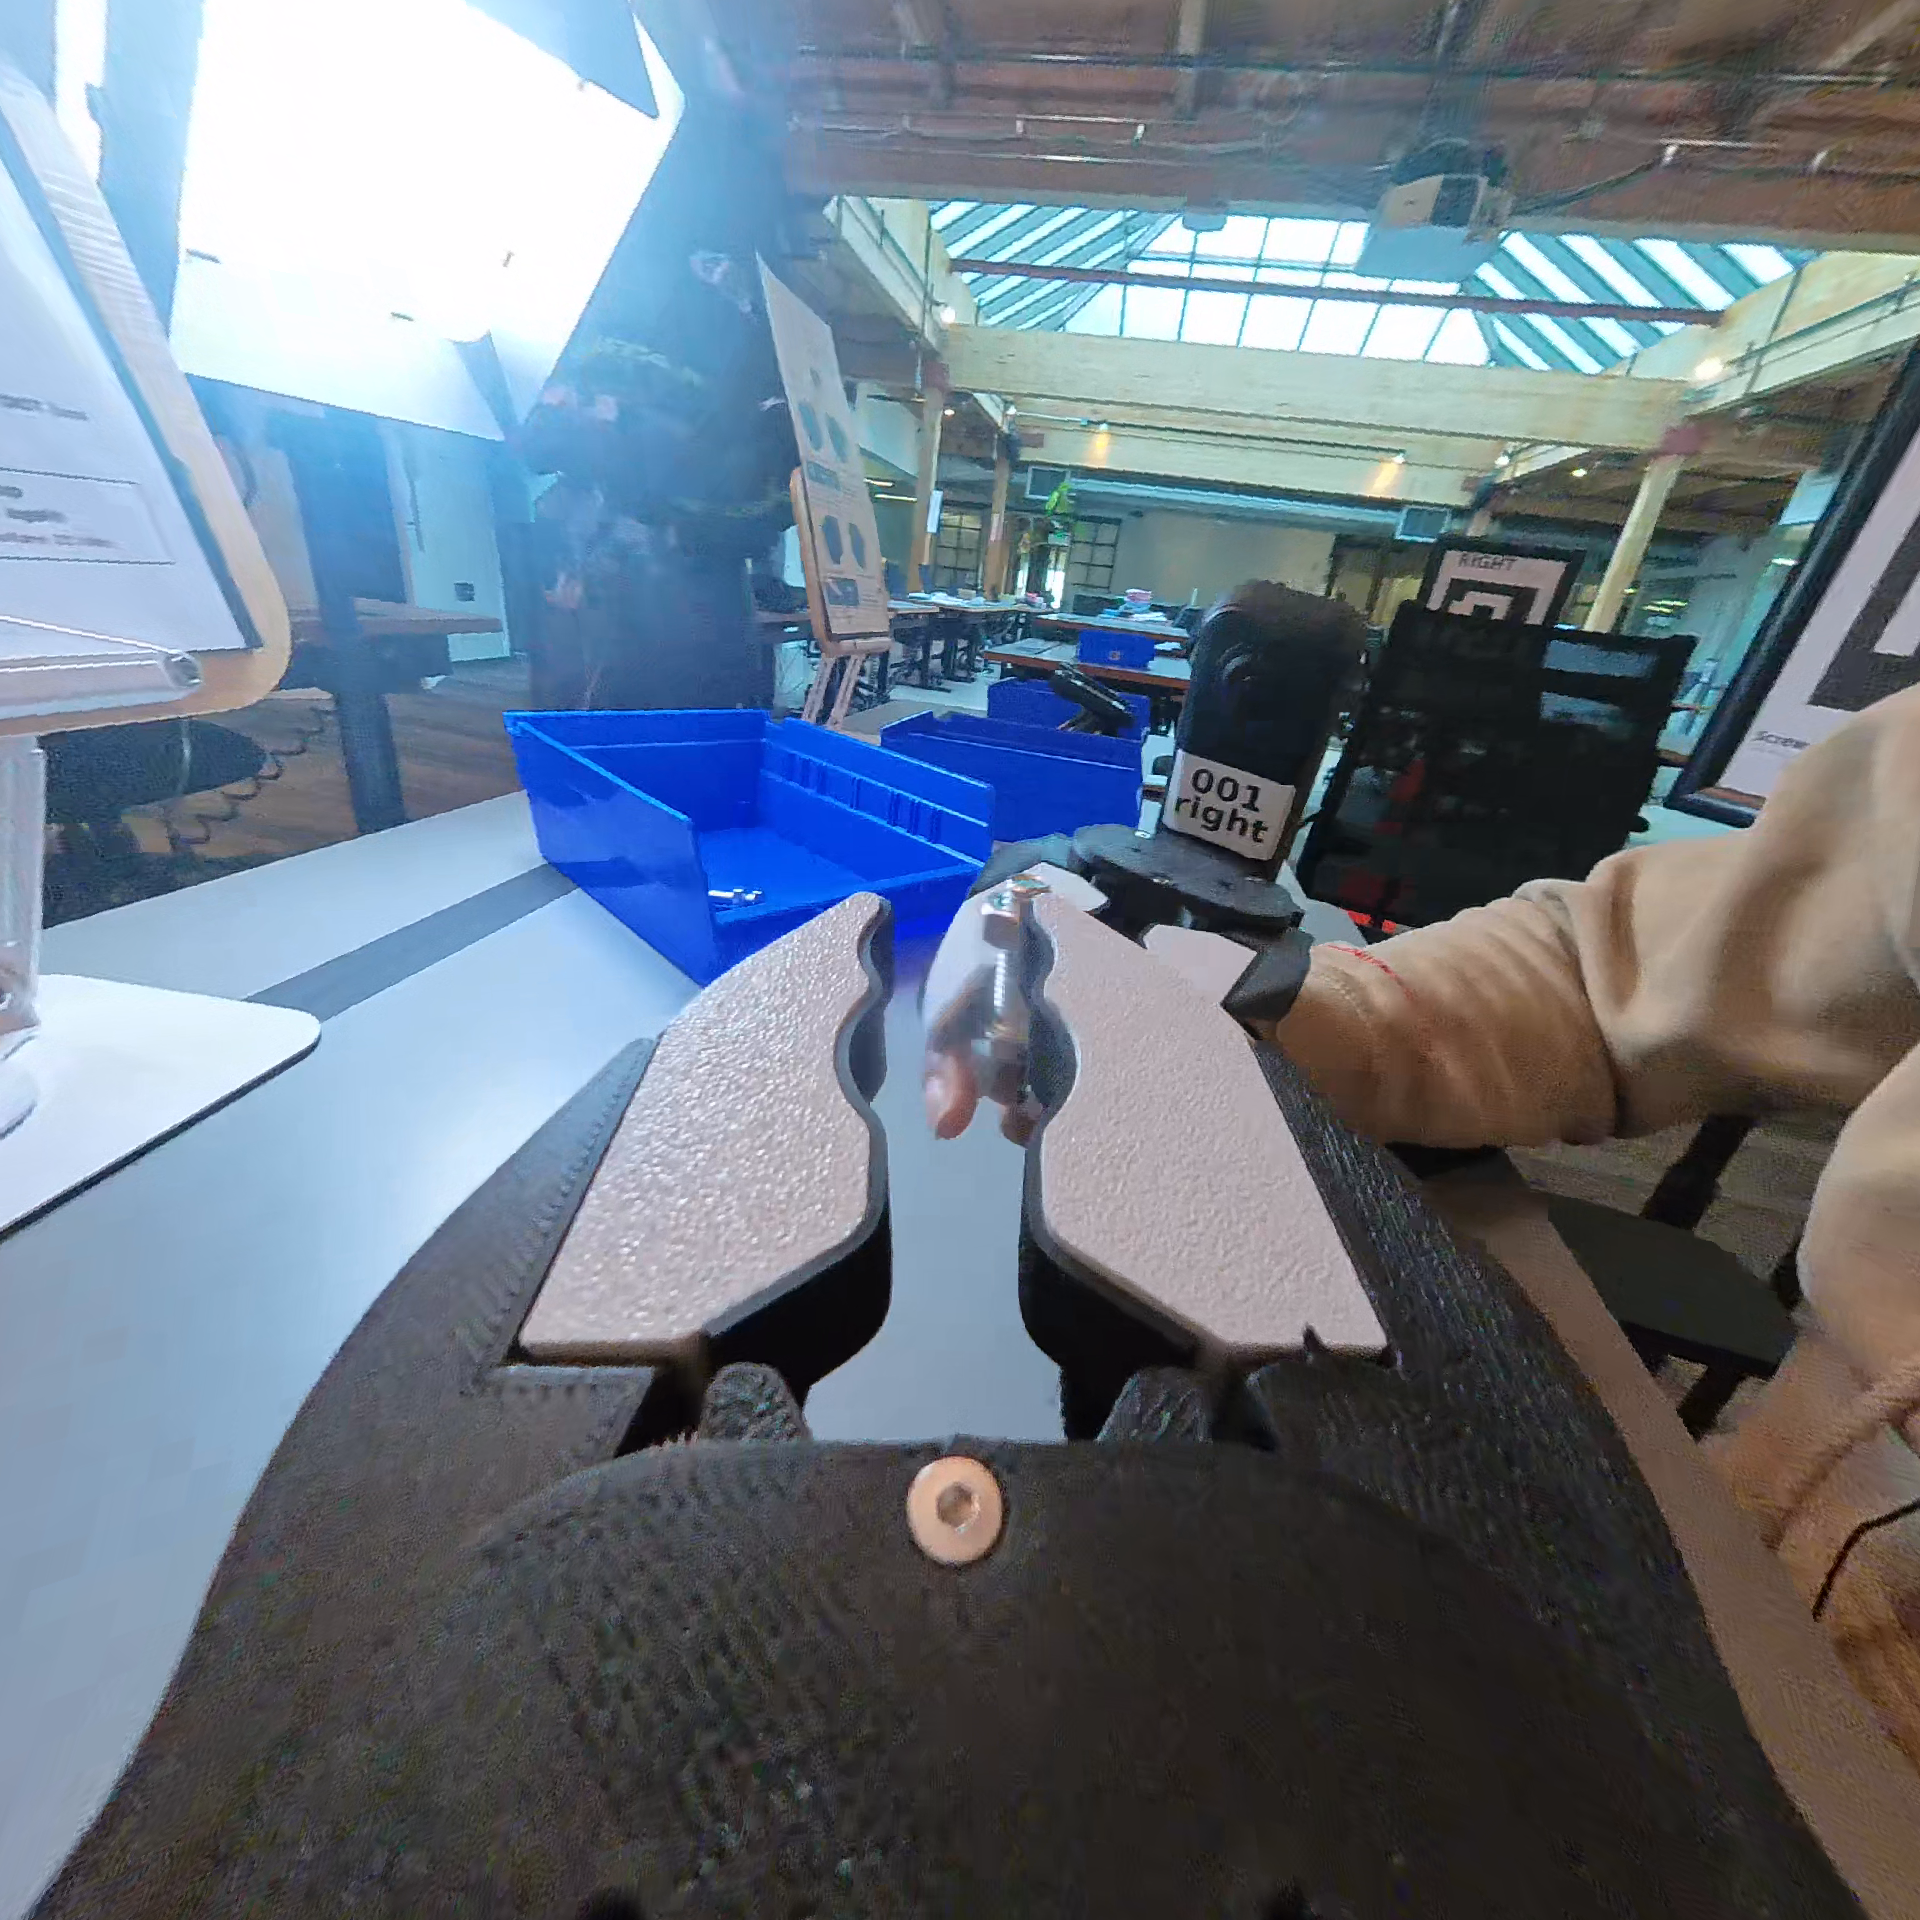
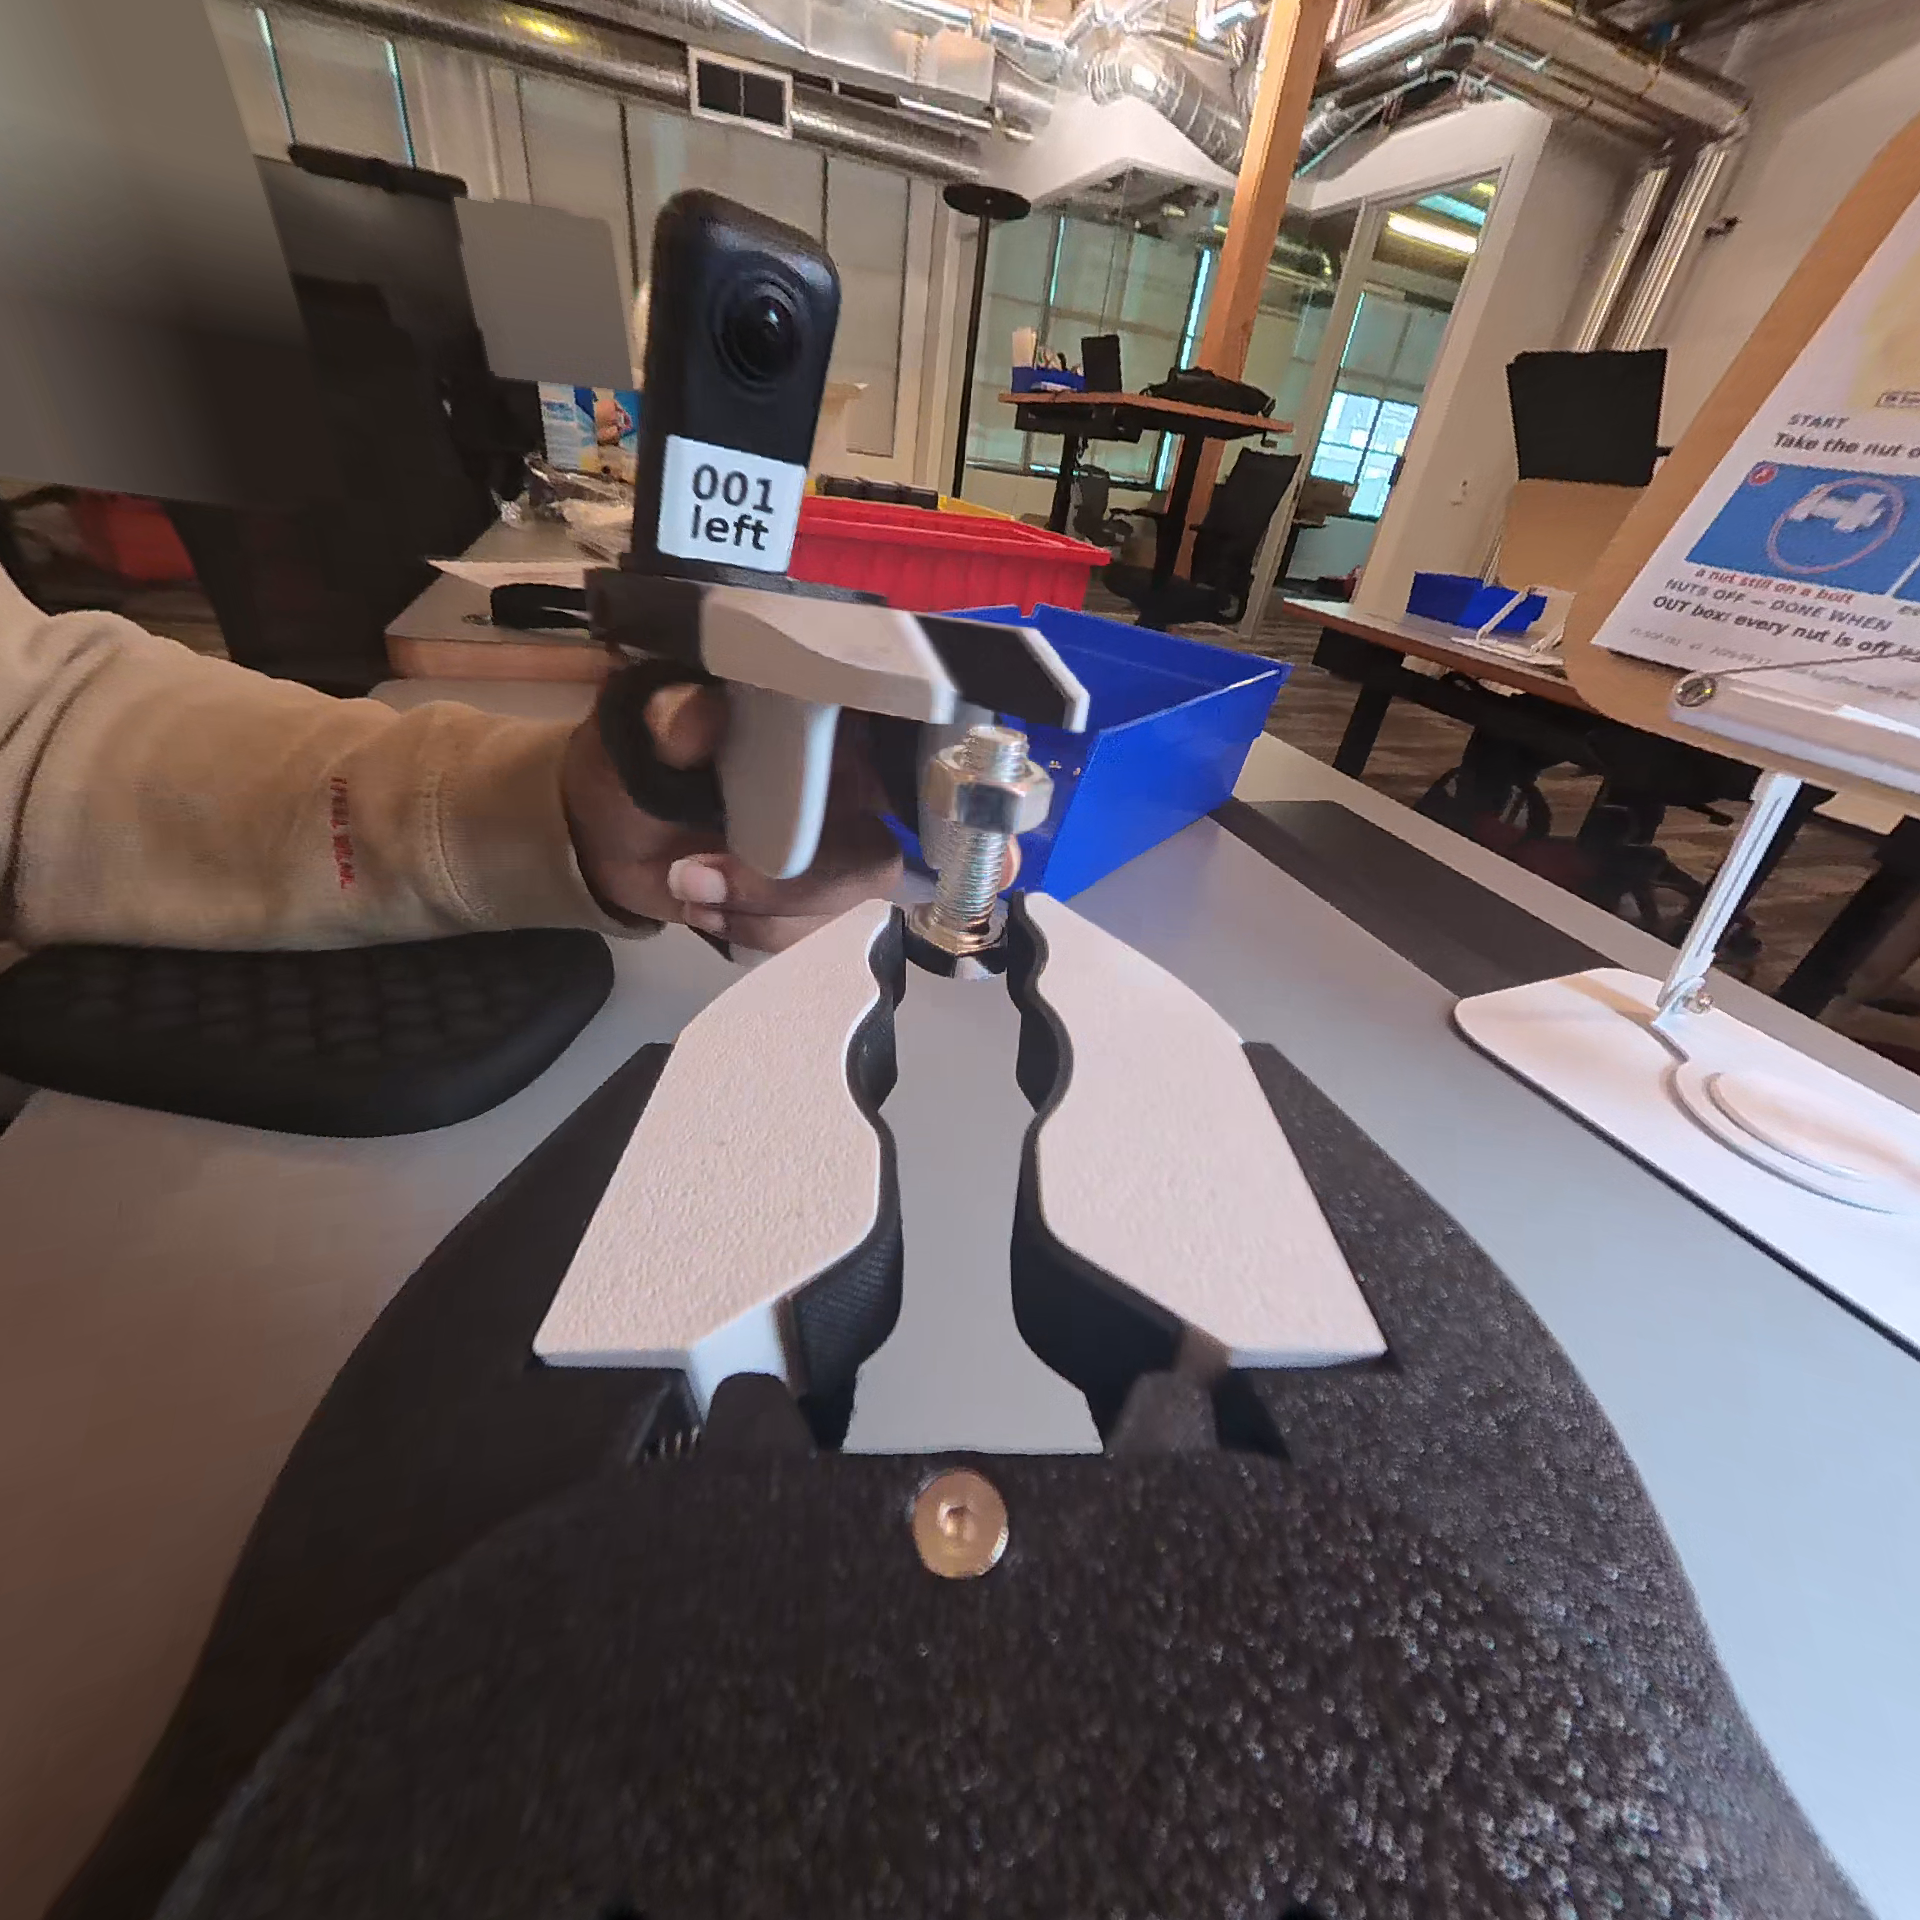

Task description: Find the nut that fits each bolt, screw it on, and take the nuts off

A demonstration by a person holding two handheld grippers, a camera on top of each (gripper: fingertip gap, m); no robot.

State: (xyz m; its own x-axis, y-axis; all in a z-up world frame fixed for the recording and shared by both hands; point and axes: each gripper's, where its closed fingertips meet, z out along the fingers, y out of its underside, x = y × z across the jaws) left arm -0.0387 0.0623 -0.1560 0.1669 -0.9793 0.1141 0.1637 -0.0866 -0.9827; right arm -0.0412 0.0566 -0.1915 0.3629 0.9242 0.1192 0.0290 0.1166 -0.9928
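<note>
My right gripper (image 2: pixel 956 940) is shut on the head of a silver bolt (image 2: pixel 961 873) and holds it upright above the grey table (image 2: pixel 260 1299). A silver hex nut (image 2: pixel 985 795) sits on the thread near the bolt's top end. My left gripper (image 2: pixel 997 691) reaches in from the left, with its fingertips level with the bolt's top, just above the nut. In the left wrist view my left gripper (image 1: pixel 961 925) is open, and the blurred bolt (image 1: pixel 1003 997) shows in the gap, close to the right finger (image 1: pixel 1164 1122). The left finger (image 1: pixel 748 1122) stands clear of it.
A blue bin (image 1: pixel 623 821) holding a few small metal parts (image 1: pixel 732 894) stands behind the bolt, with a second blue bin (image 1: pixel 1008 764) farther back. A red bin (image 2: pixel 935 556) is beyond. A white sign stand (image 2: pixel 1662 1070) is on the right and a black pad (image 2: pixel 291 1029) on the left. My left and right fingertips are right by each other.
</note>
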